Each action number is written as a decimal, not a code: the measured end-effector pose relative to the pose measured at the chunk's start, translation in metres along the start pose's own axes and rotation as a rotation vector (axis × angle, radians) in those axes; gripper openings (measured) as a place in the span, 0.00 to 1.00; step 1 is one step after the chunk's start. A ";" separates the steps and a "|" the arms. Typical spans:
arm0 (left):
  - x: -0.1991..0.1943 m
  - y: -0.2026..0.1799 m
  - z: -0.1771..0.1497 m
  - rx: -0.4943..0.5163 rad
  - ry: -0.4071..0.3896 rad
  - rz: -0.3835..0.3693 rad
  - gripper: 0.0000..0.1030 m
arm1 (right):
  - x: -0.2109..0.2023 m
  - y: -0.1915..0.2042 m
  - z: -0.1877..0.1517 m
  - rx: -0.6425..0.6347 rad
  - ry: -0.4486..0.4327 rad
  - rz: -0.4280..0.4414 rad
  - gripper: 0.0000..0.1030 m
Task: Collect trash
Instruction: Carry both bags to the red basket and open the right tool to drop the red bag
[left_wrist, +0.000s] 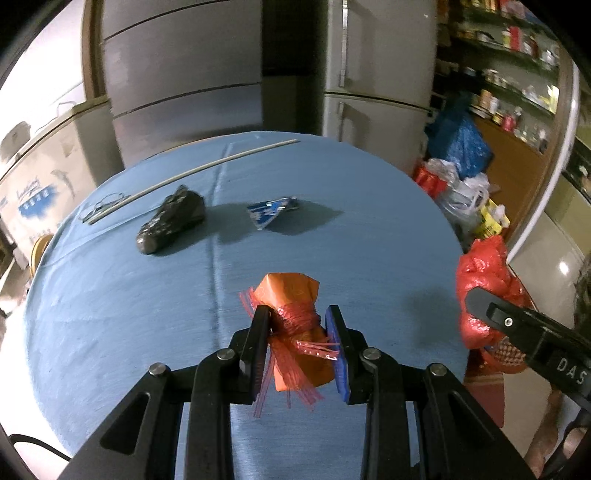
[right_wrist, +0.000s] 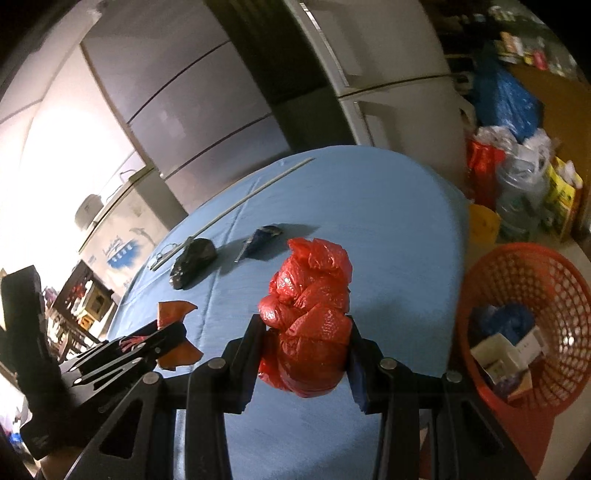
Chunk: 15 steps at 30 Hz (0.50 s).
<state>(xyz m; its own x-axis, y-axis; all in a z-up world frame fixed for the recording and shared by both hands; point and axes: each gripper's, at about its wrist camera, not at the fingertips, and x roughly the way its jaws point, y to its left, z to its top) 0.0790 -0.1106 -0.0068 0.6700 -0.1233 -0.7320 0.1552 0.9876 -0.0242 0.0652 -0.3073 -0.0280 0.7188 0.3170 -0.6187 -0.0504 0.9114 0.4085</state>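
1. Surface (left_wrist: 110, 314): round, covered in blue cloth, filling the middle of both views. Grey fridges stand behind it at the top of the frame.
2. Orange basket (right_wrist: 554, 266): mesh, on the floor at the right edge of the right wrist view. It already holds blue plastic and small white cartons, so part of the collecting appears done.
3. Red plastic bag (right_wrist: 310, 314): crumpled, at centre of the right wrist view, pinched between the fingers of the right gripper (right_wrist: 304, 354) and apparently lifted off the cloth. In the left wrist view it shows at the right edge.
4. Orange wrapper (left_wrist: 295, 325): bound with red stringy netting, at lower centre of the left wrist view, clamped between the fingers of the left gripper (left_wrist: 297, 347), which press tight on its waist.
5. Black crumpled bag (left_wrist: 171, 219): lying on the cloth at upper left of the left wrist view, untouched.
6. Blue foil wrapper (left_wrist: 271, 212): flat on the cloth just right of the black bag, apart from it, untouched.
7. Thin pale stick (left_wrist: 207, 170): lying along the far left rim, with a bit of wire at its near end.
8. Status, as a judgement: two pieces in hand await dropping into the basket; at least two pieces remain on the cloth.
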 end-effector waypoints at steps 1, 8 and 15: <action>-0.001 -0.003 0.000 0.009 0.000 -0.005 0.31 | -0.002 -0.005 -0.002 0.010 -0.001 -0.006 0.42; 0.001 -0.035 0.004 0.078 0.000 -0.048 0.31 | -0.016 -0.033 -0.009 0.061 -0.019 -0.041 0.42; 0.004 -0.069 0.009 0.148 -0.002 -0.094 0.31 | -0.033 -0.062 -0.011 0.103 -0.045 -0.084 0.42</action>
<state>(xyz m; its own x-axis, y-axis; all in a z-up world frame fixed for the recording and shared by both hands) 0.0773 -0.1801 -0.0018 0.6489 -0.2149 -0.7299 0.3226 0.9465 0.0081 0.0366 -0.3717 -0.0403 0.7483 0.2266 -0.6235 0.0809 0.9017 0.4247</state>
